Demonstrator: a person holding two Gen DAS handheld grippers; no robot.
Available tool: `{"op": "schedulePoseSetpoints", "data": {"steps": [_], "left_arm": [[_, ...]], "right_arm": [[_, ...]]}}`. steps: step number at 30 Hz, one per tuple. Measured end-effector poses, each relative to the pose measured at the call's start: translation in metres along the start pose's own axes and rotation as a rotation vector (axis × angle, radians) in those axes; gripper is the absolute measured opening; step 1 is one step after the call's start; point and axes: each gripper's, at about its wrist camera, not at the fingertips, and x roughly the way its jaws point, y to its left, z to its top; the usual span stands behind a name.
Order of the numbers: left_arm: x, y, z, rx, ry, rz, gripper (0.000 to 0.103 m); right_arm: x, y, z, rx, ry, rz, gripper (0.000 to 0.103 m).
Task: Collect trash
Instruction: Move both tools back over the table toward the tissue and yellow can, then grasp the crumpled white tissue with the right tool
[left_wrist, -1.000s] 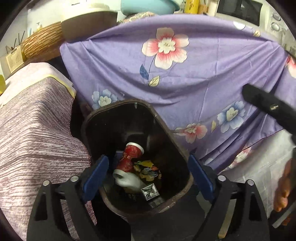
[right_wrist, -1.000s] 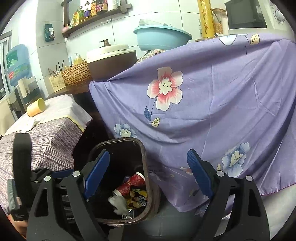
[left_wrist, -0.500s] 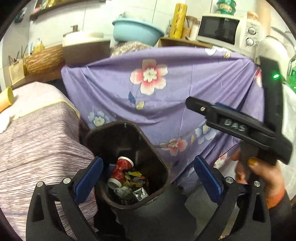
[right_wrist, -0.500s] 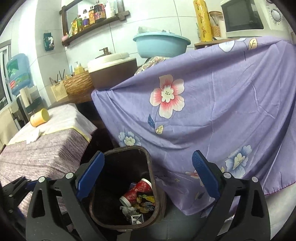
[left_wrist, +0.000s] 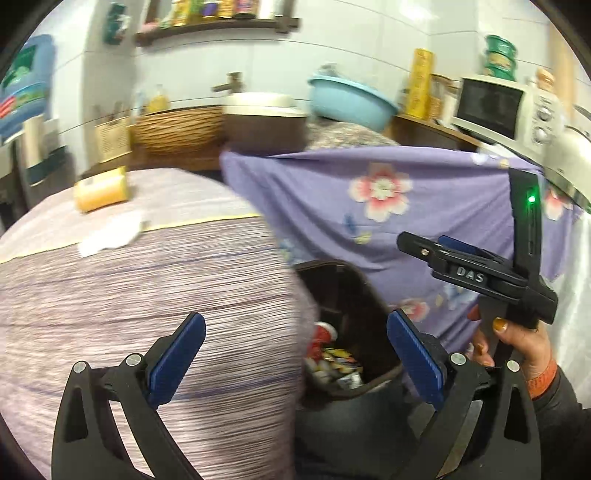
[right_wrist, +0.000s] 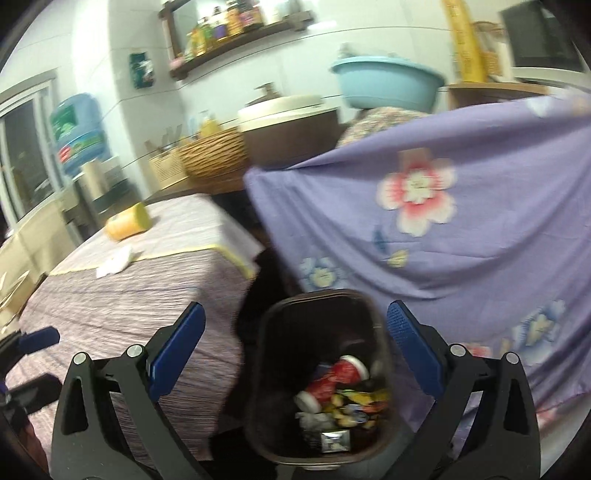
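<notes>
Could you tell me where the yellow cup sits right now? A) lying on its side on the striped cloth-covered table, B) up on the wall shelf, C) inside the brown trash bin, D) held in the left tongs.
A: the yellow cup lies tipped over on the striped cloth-covered table, beside a white crumpled paper; both the left tongs and right tongs are open and hold nothing.

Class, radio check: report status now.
Left gripper and right gripper open, empty. Trash bin holds trash. Yellow cup and tissue remain on table.

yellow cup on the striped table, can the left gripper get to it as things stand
Probably yes: the left gripper is open and empty, and only bare striped cloth shows between it and the tipped yellow cup.
</notes>
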Motion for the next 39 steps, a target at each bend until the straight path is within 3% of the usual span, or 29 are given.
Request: {"op": "schedulePoseSetpoints", "data": {"steps": [7, 11, 20, 27, 39], "left_arm": [[-0.028, 0.061, -0.012, -0.025, 0.023, 0.150, 0.098], [-0.045, 0.097, -0.018, -0.037, 0.023, 0.236, 0.098], [-0.064, 0.161, -0.026, -0.061, 0.062, 0.356, 0.098], [-0.070, 0.190, -0.027, -0.041, 0.088, 0.384, 0.098], [-0.052, 0.219, -0.018, -0.003, 0.128, 0.383, 0.098]], "right_arm": [[0.033, 0.077, 0.002, -0.162, 0.094, 0.147, 0.097], [0.051, 0.122, 0.006, -0.214, 0.153, 0.278, 0.097], [0.101, 0.225, 0.016, -0.410, 0.248, 0.400, 0.097], [0.159, 0.285, 0.029, -0.487, 0.328, 0.403, 0.097], [0.242, 0.330, 0.045, -0.533, 0.389, 0.354, 0.096]]}}
